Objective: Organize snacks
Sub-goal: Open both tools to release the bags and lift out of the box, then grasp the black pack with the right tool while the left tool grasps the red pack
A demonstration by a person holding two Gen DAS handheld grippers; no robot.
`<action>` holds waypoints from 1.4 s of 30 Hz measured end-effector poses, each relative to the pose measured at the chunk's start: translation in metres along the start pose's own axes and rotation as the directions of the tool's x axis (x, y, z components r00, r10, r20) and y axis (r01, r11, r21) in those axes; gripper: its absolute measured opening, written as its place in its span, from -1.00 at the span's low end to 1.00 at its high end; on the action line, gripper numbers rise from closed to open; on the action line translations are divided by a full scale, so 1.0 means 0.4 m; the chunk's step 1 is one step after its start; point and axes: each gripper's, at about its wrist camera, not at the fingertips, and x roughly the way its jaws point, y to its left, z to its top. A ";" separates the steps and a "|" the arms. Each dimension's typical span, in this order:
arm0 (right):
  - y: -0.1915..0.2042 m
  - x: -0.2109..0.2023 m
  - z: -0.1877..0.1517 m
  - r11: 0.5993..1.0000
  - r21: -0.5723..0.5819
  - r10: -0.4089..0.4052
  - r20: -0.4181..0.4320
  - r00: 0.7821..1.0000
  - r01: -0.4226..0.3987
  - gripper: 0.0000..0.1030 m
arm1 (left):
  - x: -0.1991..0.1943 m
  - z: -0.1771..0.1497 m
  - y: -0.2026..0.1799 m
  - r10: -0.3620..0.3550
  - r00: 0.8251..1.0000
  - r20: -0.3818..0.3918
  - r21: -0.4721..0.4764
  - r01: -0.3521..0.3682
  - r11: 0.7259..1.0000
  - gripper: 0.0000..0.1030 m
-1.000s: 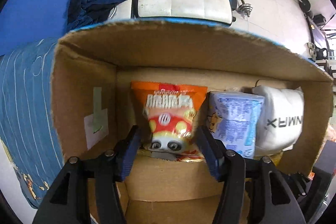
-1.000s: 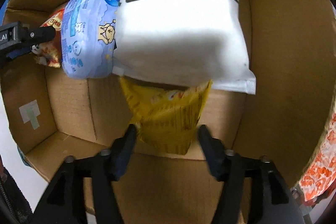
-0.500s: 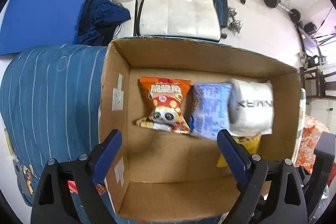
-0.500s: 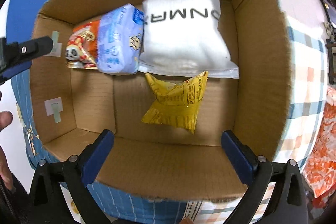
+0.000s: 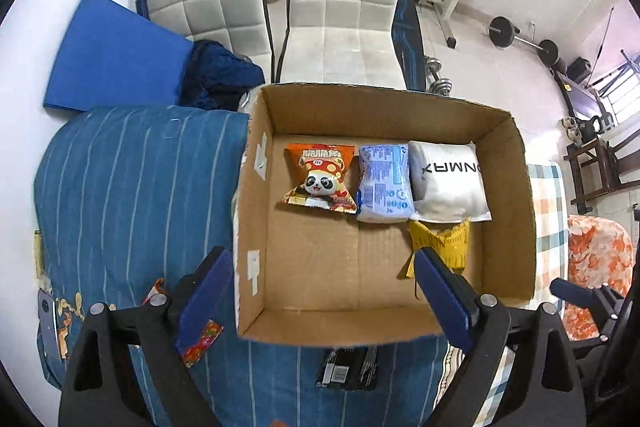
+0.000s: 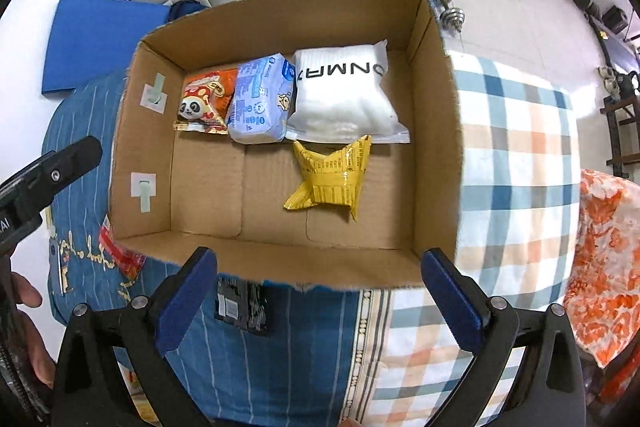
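An open cardboard box (image 5: 256, 211) (image 6: 436, 147) rests on a bed. Along its far wall lie an orange panda snack bag (image 5: 320, 179) (image 6: 202, 103), a light blue packet (image 5: 384, 183) (image 6: 260, 103) and a white pouch (image 5: 448, 183) (image 6: 344, 99). A yellow snack bag (image 6: 328, 175) (image 5: 444, 243) lies in front of the white pouch. My left gripper (image 5: 324, 291) and right gripper (image 6: 316, 291) both hover open above the box's near edge, holding nothing.
A red wrapper (image 5: 200, 343) (image 6: 120, 251) and a dark packet (image 5: 348, 367) (image 6: 240, 303) lie on the blue striped bedding (image 5: 120, 187) outside the box. Checked bedding (image 6: 520, 147) is right of it. White chairs (image 5: 340, 7) and gym weights (image 5: 520, 35) stand beyond.
Both grippers opened wide and pulled up and back out of the box. The orange panda bag and the yellow bag stay lying on the box floor.
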 end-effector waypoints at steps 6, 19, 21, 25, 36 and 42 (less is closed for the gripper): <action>0.006 -0.070 -0.055 1.000 -0.002 0.001 0.055 0.999 -0.001 1.00 | -0.082 -0.058 0.001 0.000 0.998 0.058 0.001 0.000 1.000 0.81; -0.009 -0.195 -0.170 0.999 0.026 0.022 0.162 0.987 -0.027 1.00 | -0.179 -0.169 -0.005 0.018 0.990 0.142 0.008 -0.019 1.000 0.81; -0.007 -0.206 -0.180 0.999 0.026 0.020 0.173 0.985 -0.025 1.00 | -0.181 -0.177 -0.001 0.010 0.990 0.139 0.002 -0.010 1.000 0.81; -0.003 -0.216 -0.190 0.999 0.023 0.022 0.176 0.984 -0.027 1.00 | -0.182 -0.188 0.010 0.014 0.989 0.145 -0.015 -0.011 1.000 0.81; 0.065 -0.034 -0.220 0.995 0.061 0.073 0.050 0.996 -0.076 1.00 | -0.079 -0.277 0.238 0.140 0.990 0.013 -0.220 -0.134 0.966 0.81; 0.131 0.152 -0.273 0.979 0.159 0.137 -0.040 0.990 -0.129 1.00 | 0.017 -0.369 0.423 0.148 0.981 -0.123 -0.387 -0.185 0.903 0.81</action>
